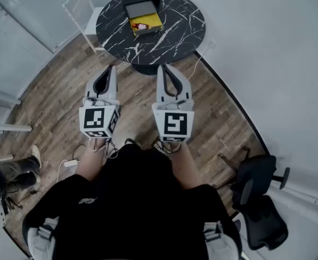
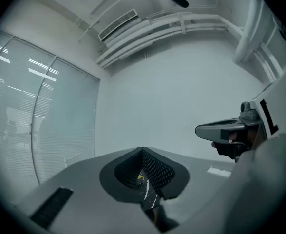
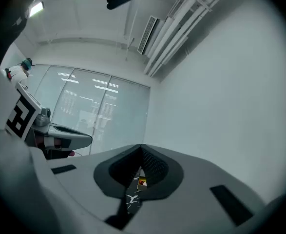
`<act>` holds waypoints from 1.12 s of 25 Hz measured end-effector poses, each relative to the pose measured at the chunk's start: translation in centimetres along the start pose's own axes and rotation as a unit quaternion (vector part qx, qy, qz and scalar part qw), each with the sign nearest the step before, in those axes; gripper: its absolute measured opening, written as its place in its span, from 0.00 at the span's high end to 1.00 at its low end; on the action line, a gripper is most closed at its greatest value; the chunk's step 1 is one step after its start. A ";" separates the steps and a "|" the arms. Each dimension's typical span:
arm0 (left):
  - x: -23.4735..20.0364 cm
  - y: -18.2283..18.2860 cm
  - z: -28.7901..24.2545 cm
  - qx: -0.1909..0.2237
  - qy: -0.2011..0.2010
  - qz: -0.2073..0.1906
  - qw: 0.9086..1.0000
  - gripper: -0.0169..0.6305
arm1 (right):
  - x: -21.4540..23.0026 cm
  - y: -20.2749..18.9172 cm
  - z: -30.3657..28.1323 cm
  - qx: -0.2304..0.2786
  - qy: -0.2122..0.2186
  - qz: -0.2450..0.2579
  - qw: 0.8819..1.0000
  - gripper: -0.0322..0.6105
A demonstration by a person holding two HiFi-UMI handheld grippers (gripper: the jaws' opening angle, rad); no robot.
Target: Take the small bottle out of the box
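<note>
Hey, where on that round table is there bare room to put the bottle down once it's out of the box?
The table is bare across its near half, from the box to the near rim, and along its right side. Only the far middle is taken, by the box and its open lid.

The small bottle [image 1: 141, 26] lies inside the open yellow box [image 1: 149, 19] on the table [image 1: 176, 34].

The red-and-white item [image 1: 141, 26] lying in the open yellow cardboard box [image 1: 152, 19] on the round black marble bench [image 1: 175, 34] is too small to identify as a bottle.
</note>
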State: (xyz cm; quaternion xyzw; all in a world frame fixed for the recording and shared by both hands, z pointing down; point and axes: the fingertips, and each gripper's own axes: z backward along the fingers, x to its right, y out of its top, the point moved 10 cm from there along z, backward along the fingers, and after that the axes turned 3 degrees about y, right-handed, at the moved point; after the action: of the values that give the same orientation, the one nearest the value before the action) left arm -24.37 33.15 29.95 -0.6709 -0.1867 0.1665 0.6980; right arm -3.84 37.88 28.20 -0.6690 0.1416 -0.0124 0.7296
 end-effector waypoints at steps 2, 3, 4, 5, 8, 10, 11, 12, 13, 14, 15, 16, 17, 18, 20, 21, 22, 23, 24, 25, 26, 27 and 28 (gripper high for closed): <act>-0.1 0.0 0.0 0.003 -0.004 -0.001 1.000 0.98 | -0.2 0.0 -0.2 0.000 -0.001 0.003 1.000 0.96; -0.2 0.0 0.0 0.005 -0.006 -0.002 1.000 0.98 | -0.4 0.0 -0.3 0.001 0.000 0.003 1.000 0.96; -0.4 -0.1 0.1 0.005 -0.007 -0.002 1.000 0.98 | -0.6 0.0 -0.4 0.004 0.001 0.001 1.000 0.96; -0.6 -0.1 0.2 0.006 -0.008 -0.002 1.000 0.98 | -0.8 0.1 -0.5 0.008 0.002 -0.002 1.000 0.96; -1.6 -0.4 0.6 0.003 -0.010 0.001 1.000 0.98 | -1.7 0.2 -0.6 0.016 0.000 -0.002 1.000 0.96; -2.2 -0.6 1.1 -0.001 -0.009 0.004 1.000 0.98 | -2.4 0.2 -0.6 0.015 -0.003 -0.002 1.000 0.96; -2.6 -0.8 1.4 -0.003 -0.009 0.006 1.000 0.98 | -2.8 0.3 -0.7 0.014 -0.002 -0.002 1.000 0.96; -3.0 -0.9 1.6 -0.005 -0.009 0.008 1.000 0.98 | -3.3 0.3 -0.8 0.011 -0.001 -0.002 1.000 0.96; -3.4 -1.0 1.8 -0.006 -0.009 0.010 1.000 0.98 | -3.8 0.3 -0.9 0.008 0.000 -0.002 1.000 0.96; -3.8 -1.1 2.0 -0.007 -0.009 0.010 1.000 0.98 | -4.4 0.4 -1.1 0.005 0.000 -0.002 1.000 0.96; -4.2 -1.2 2.2 -0.007 -0.010 0.010 1.000 0.98 | -4.9 0.4 -1.3 0.004 -0.001 -0.003 1.000 0.96; -4.7 -1.3 2.5 -0.007 -0.012 0.010 1.000 0.98 | -5.5 0.4 -1.4 0.004 -0.002 -0.002 1.000 0.96; -5.1 -1.5 2.7 -0.007 -0.012 0.011 1.000 0.98 | -6.0 0.3 -1.4 0.003 -0.002 -0.001 1.000 0.96; -5.5 -1.9 3.0 -0.008 -0.011 0.012 1.000 0.98 | -6.5 0.1 -1.3 0.002 -0.002 0.001 1.000 0.96; -6.3 -2.9 3.1 -0.014 -0.007 0.020 1.000 0.98 | -7.1 -0.5 -1.4 -0.006 -0.002 0.005 1.000 0.96; -6.5 -3.3 3.0 -0.018 -0.007 0.025 1.000 0.98 | -7.2 -0.9 -1.5 -0.011 -0.003 0.005 1.000 0.96; -6.5 -3.7 2.8 -0.023 -0.009 0.029 0.999 0.98 | -7.2 -1.2 -1.6 -0.015 -0.003 0.003 1.000 0.96; -6.4 -4.1 2.5 -0.027 -0.013 0.032 0.999 0.98 | -7.1 -1.5 -1.7 -0.020 -0.003 0.003 1.000 0.96; -6.3 -4.3 2.1 -0.030 -0.016 0.034 0.999 0.98 | -6.8 -1.8 -2.0 -0.024 -0.003 0.003 1.000 0.96; -6.3 -4.6 1.5 -0.033 -0.017 0.036 0.999 0.98 | -6.4 -2.0 -2.4 -0.028 -0.003 0.004 1.000 0.96; -6.2 -4.8 0.8 -0.037 -0.017 0.038 0.998 0.98 | -5.9 -2.2 -2.9 -0.029 -0.002 0.004 1.000 0.96; -6.2 -5.1 0.2 -0.042 -0.016 0.038 0.998 0.98 | -5.3 -2.5 -3.6 -0.028 -0.001 0.002 1.000 0.96; -6.2 -5.3 -0.5 -0.047 -0.015 0.037 0.998 0.98 | -4.8 -2.8 -4.2 -0.027 0.000 -0.002 1.000 0.96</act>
State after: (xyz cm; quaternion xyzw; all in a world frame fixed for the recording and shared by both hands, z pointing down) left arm -29.64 29.53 35.01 -0.7069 -0.1800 0.1931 0.6562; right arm -8.90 34.48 31.60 -0.6888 0.1408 -0.0104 0.7111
